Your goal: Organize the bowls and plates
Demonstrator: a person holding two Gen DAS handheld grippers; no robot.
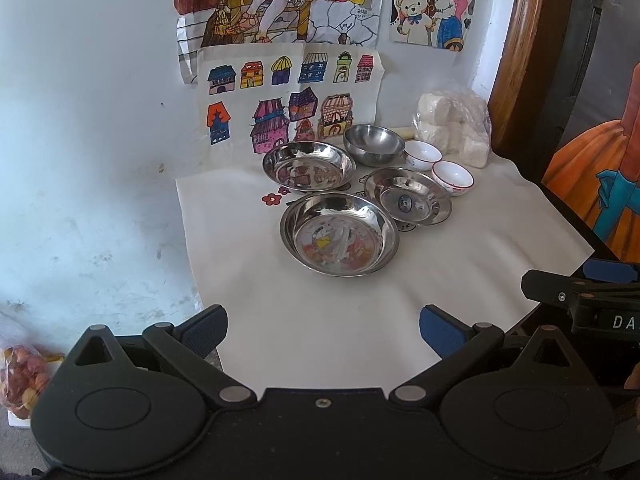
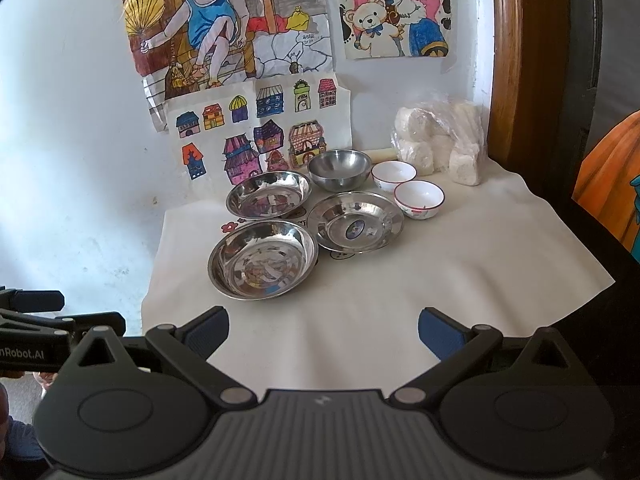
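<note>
Three steel plates sit on a white cloth: a near one [image 1: 339, 234] [image 2: 263, 259], a far left one [image 1: 308, 166] [image 2: 269, 194], and a right one with a sticker [image 1: 408, 196] [image 2: 355, 222]. A deep steel bowl [image 1: 374, 145] [image 2: 339, 169] stands behind them. Two small white bowls with red rims [image 1: 423, 155] [image 1: 452, 178] [image 2: 393, 176] [image 2: 419, 199] stand to the right. My left gripper [image 1: 323, 332] is open and empty, short of the near plate. My right gripper [image 2: 323, 334] is open and empty too, also over the cloth's front part.
A plastic bag of white blocks [image 1: 456, 128] [image 2: 440, 146] lies at the back right by a wooden frame [image 1: 516, 40]. Drawings hang on the wall [image 1: 280, 92] behind. The table's right edge [image 1: 568, 216] drops off. A bag of reddish snacks [image 1: 22, 376] lies low at the left.
</note>
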